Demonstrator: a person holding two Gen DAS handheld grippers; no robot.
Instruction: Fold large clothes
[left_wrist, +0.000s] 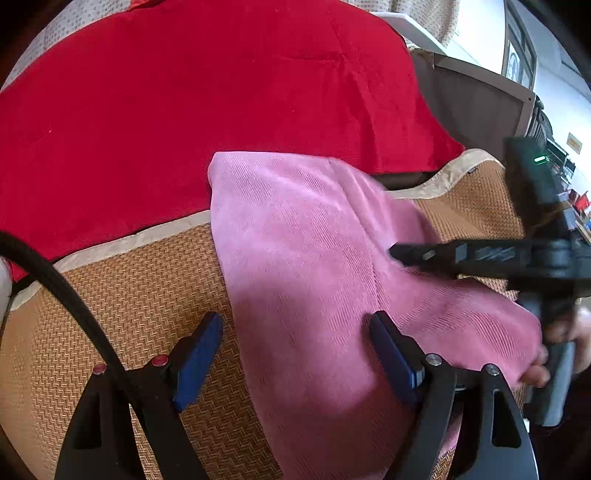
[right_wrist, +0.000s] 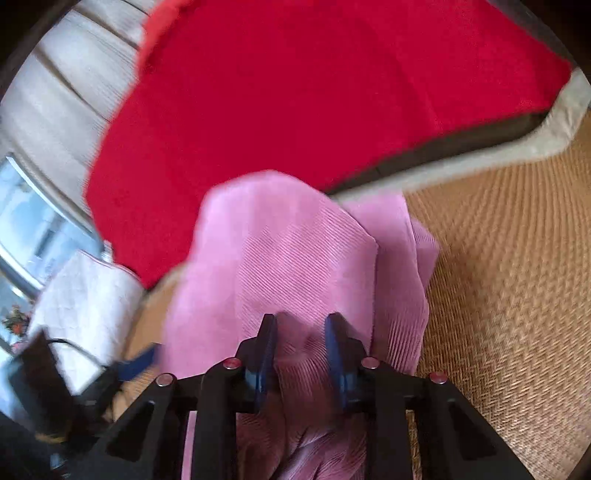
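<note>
A pink ribbed garment (left_wrist: 314, 258) lies on a woven straw mat (left_wrist: 129, 314), its far end lapping onto a red blanket (left_wrist: 184, 110). My left gripper (left_wrist: 295, 332) stands open over the garment's left edge, with one pad above the mat and the other on the pink cloth. In the right wrist view the pink garment (right_wrist: 280, 251) bunches up between the narrow jaws of my right gripper (right_wrist: 301, 332), whose pads press on the gathered cloth. From the left wrist view, one of its fingers (left_wrist: 443, 254) reaches in from the right, held by a hand (left_wrist: 554, 354).
The red blanket (right_wrist: 314, 92) covers the whole far side. Bare mat (right_wrist: 498, 277) lies to the right. A white cloth bundle (right_wrist: 85, 295) and a window (right_wrist: 29, 221) are at the left. A black cable (left_wrist: 74, 306) crosses the left wrist view. Dark furniture (left_wrist: 472, 99) stands at the back right.
</note>
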